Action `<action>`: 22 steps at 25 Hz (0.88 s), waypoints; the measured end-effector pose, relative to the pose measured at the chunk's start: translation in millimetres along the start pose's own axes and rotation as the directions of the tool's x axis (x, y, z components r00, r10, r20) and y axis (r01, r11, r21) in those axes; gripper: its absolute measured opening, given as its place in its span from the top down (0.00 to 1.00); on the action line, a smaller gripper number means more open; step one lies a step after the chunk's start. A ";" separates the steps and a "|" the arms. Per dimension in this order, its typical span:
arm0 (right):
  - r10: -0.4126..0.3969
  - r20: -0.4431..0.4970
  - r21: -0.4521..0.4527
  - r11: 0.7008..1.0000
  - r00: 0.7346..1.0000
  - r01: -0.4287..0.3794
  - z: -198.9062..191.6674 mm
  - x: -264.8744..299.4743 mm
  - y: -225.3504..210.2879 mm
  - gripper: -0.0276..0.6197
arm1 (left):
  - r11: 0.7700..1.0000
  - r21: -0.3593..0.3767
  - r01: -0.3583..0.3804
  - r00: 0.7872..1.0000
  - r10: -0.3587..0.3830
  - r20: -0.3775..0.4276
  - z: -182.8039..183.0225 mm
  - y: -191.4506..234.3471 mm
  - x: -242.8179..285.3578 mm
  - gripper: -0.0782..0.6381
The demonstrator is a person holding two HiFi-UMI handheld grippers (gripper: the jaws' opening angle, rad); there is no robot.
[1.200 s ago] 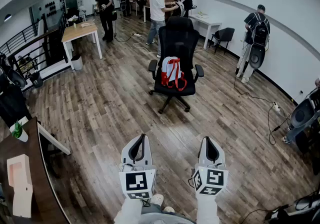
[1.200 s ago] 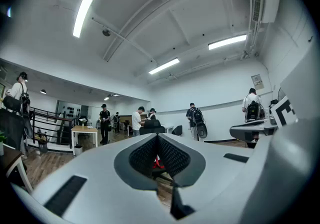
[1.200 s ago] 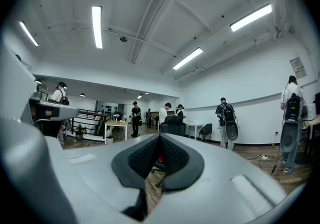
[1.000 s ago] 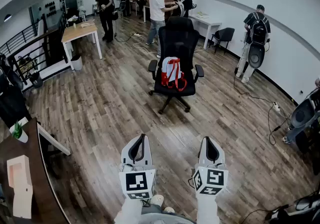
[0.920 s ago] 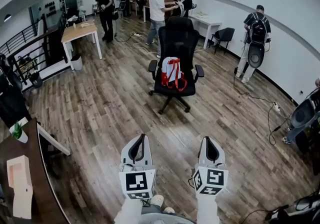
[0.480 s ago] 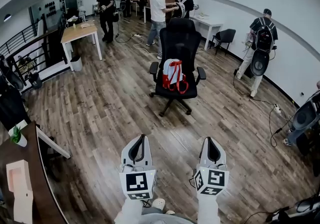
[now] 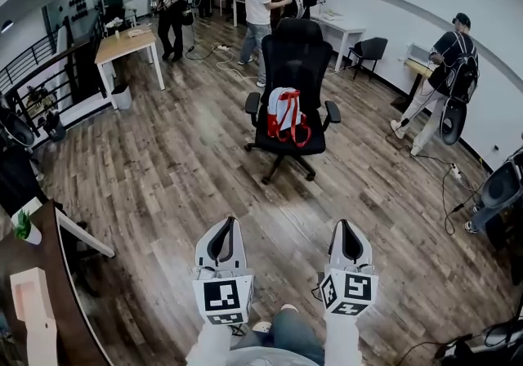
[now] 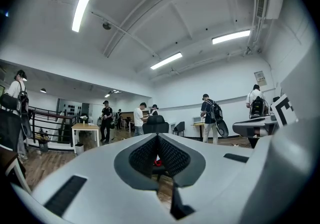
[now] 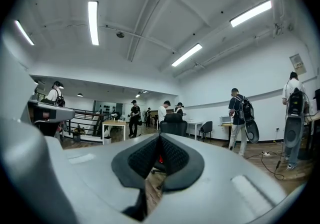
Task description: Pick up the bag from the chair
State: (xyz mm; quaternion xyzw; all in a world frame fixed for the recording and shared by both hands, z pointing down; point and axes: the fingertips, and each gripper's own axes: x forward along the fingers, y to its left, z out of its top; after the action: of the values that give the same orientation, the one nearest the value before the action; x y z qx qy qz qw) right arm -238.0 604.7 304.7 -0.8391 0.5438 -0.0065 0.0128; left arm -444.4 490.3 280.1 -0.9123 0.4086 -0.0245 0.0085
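Red and white, the bag point(image 7: 285, 115) stands on the seat of the black office chair point(image 7: 298, 50), far across the wooden floor point(image 7: 163, 168). It lies straight ahead of both tongs and well apart from them. The left tongs point(image 7: 228, 223) and the right tongs point(image 7: 344, 225) hang low at the near edge, each clenched with tips together and nothing held. The bag sits about midway between their lines, so neither looks clearly nearer. Its long axis runs upright, tipped back a little against the chair's backrest. Its red straps loop down over the side facing near. Judging from this, the coming move is a walk forward before any reach.
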 end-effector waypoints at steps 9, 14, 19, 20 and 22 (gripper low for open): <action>0.028 -0.020 0.015 1.000 0.999 -0.028 -9.9 72.9 -13.1 0.94 | 0.999 -0.010 -0.044 0.999 0.043 -0.025 -10.7 10.3 63.9 0.88; 0.047 -0.015 0.023 0.999 0.999 -0.046 -9.2 141.3 -27.7 0.94 | 0.998 0.004 -0.062 0.998 0.062 -0.023 -7.8 12.9 128.8 0.88; 0.075 0.002 0.016 0.997 0.997 -0.075 4.1 221.9 -51.7 0.94 | 0.997 0.009 -0.072 0.997 0.072 -0.009 7.1 9.4 207.9 0.88; 0.078 0.010 0.016 0.997 0.997 -0.078 8.6 237.9 -57.9 0.94 | 0.997 0.015 -0.073 0.997 0.073 -0.001 11.4 7.8 223.8 0.88; 0.085 0.026 0.014 0.996 0.996 -0.086 16.4 269.3 -68.2 0.94 | 0.996 0.020 -0.083 0.997 0.082 0.013 18.2 6.6 254.2 0.88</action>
State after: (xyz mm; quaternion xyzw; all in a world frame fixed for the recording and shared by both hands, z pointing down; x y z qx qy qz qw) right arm -65.4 387.0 289.5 -0.8149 0.5790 0.0006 0.0262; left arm -279.4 296.2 271.3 -0.8947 0.4456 -0.0228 0.0213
